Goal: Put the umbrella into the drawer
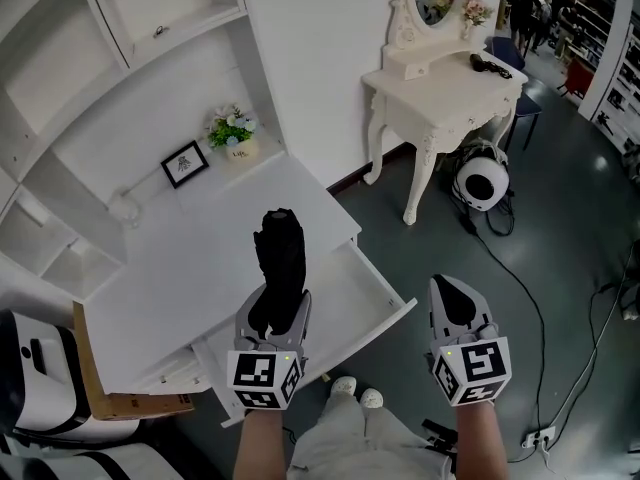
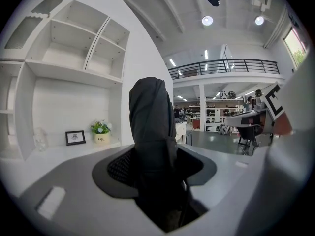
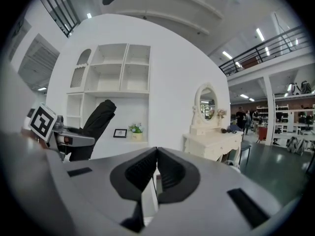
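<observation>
- Clamping the black folded umbrella [image 2: 150, 132], the left gripper [image 1: 273, 316] has its jaws pressed on the lower part from both sides. The rest of the umbrella sticks out past the jaw tips and rises at a tilt.
- From the head view, the umbrella hangs over the open drawer [image 1: 392, 315] and the front edge of the white desk [image 1: 190, 268]. It is held above the drawer, not lying in it.
- The right gripper [image 3: 157, 156] has its jaws together with nothing between them. It hovers over the grey floor to the right of the drawer's corner, well apart from the umbrella.
- The umbrella's bottom end is lost in the dark gap between the left jaws, and in the head view it sits behind the marker cube.
- The left gripper covers part of the drawer's inside, so the drawer's left end cannot be made out.
- At the back of the desk stand a small framed picture [image 1: 185, 164] and a flower pot [image 1: 232, 133].
</observation>
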A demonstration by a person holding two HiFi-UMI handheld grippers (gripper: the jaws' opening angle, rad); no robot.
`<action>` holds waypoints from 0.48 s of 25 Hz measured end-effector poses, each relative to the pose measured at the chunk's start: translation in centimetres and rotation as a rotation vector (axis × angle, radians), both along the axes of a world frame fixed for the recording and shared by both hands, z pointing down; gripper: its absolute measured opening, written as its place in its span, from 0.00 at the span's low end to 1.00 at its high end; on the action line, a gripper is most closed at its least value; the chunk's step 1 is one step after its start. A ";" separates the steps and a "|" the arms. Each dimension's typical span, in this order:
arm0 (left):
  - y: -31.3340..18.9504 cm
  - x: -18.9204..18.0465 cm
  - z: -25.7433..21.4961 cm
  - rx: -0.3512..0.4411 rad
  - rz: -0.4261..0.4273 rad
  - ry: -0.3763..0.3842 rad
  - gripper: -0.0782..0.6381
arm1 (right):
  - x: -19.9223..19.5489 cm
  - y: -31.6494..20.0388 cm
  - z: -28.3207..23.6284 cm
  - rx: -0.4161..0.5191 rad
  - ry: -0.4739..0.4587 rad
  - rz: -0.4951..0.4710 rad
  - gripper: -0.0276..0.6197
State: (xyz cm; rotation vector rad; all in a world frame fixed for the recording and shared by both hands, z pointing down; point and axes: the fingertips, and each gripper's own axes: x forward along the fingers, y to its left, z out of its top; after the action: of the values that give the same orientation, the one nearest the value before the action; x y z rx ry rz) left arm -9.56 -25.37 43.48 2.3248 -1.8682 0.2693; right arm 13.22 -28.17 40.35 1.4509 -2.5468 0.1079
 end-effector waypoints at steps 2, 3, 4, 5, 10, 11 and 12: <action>0.0 -0.2 1.2 -0.034 0.016 -0.002 0.45 | -0.4 0.1 1.0 -0.025 0.007 0.007 0.05; 0.0 -0.3 1.8 -0.051 0.023 -0.002 0.45 | -0.6 0.2 1.5 -0.038 0.011 0.012 0.05; 0.0 -0.4 2.4 -0.067 0.031 -0.003 0.45 | -0.7 0.3 1.9 -0.050 0.013 0.016 0.05; 0.0 -0.5 2.9 -0.083 0.037 -0.005 0.45 | -0.9 0.4 2.4 -0.061 0.013 0.021 0.05; 0.1 -0.8 5.7 -0.156 0.074 -0.014 0.45 | -1.5 1.1 4.5 -0.110 0.018 0.041 0.05; 0.2 -0.8 6.3 -0.171 0.083 -0.016 0.45 | -1.7 1.2 4.9 -0.119 0.022 0.045 0.05; 0.3 -0.8 6.9 -0.187 0.092 -0.018 0.45 | -1.8 1.3 5.2 -0.129 0.025 0.049 0.05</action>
State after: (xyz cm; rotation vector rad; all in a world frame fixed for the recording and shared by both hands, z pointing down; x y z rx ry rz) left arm -10.31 -25.09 50.34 2.2904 -1.6672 0.4564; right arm 11.44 -26.90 45.59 1.4561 -2.4366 0.2546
